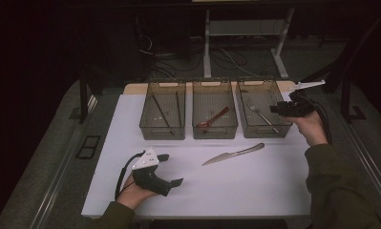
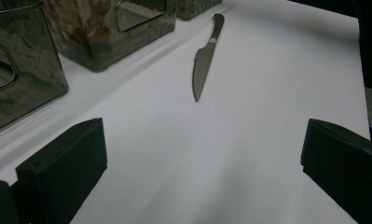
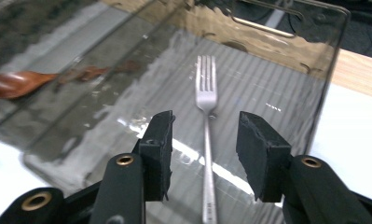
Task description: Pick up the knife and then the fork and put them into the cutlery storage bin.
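Note:
A silver fork (image 1: 262, 114) (image 3: 206, 88) lies along the floor of the right-hand clear bin (image 1: 264, 130) (image 3: 277, 28). My right gripper (image 1: 276, 109) (image 3: 204, 126) hovers over that bin with its jaws apart, one on each side of the fork's handle and not touching it. A table knife (image 1: 233, 154) (image 2: 204, 60) lies on the white mat (image 1: 255, 186) in front of the bins. My left gripper (image 1: 171, 169) (image 2: 202, 140) rests low near the mat's front left, jaws wide open and nothing between them, pointing toward the knife.
Three clear bins stand in a row at the back of the mat. The middle bin (image 1: 215, 130) holds a red-brown spoon (image 1: 214, 118) (image 3: 16, 84). The left bin (image 1: 162, 131) holds dark chopsticks (image 1: 162, 112). A wooden tabletop strip shows behind the bins.

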`<action>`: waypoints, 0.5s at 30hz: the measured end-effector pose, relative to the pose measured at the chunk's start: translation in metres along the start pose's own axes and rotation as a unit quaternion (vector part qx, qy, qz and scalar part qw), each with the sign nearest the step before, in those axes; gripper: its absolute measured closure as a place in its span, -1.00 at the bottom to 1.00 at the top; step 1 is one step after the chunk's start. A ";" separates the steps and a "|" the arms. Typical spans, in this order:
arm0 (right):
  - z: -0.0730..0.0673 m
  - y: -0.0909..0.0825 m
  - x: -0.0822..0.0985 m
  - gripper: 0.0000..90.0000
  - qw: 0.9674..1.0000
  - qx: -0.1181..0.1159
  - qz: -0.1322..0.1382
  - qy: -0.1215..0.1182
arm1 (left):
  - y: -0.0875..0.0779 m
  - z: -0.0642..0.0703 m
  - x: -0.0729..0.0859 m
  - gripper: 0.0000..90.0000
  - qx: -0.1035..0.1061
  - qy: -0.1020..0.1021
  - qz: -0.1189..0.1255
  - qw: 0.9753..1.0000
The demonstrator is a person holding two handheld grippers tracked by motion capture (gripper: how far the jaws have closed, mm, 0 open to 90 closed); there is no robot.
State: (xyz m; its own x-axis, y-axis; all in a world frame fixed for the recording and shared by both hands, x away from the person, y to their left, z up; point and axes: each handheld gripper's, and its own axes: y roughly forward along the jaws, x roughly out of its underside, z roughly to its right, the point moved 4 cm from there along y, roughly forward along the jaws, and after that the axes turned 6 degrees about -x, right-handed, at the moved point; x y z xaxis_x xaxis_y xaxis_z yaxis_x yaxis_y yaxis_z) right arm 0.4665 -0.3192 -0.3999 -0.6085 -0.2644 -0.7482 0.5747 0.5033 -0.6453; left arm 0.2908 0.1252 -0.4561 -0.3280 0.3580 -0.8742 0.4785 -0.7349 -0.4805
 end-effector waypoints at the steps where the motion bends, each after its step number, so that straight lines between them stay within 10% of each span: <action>1: -0.002 -0.001 0.000 0.21 1.000 -0.002 0.004 -0.001 | 0.000 0.000 0.000 -1.00 0.000 0.000 0.000 1.000; 15: -0.059 -0.026 0.022 0.56 0.996 -0.077 0.018 -0.038 | 0.000 0.001 0.000 -1.00 -0.001 0.001 -0.001 1.000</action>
State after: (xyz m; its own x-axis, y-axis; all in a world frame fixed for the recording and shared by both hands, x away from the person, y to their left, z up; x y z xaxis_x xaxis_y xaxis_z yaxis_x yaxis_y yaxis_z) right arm 0.4054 -0.2898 -0.3906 -0.5424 -0.3025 -0.7838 0.5011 0.6324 -0.5908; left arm 0.2901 0.1244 -0.4561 -0.3276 0.3609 -0.8732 0.4796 -0.7327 -0.4828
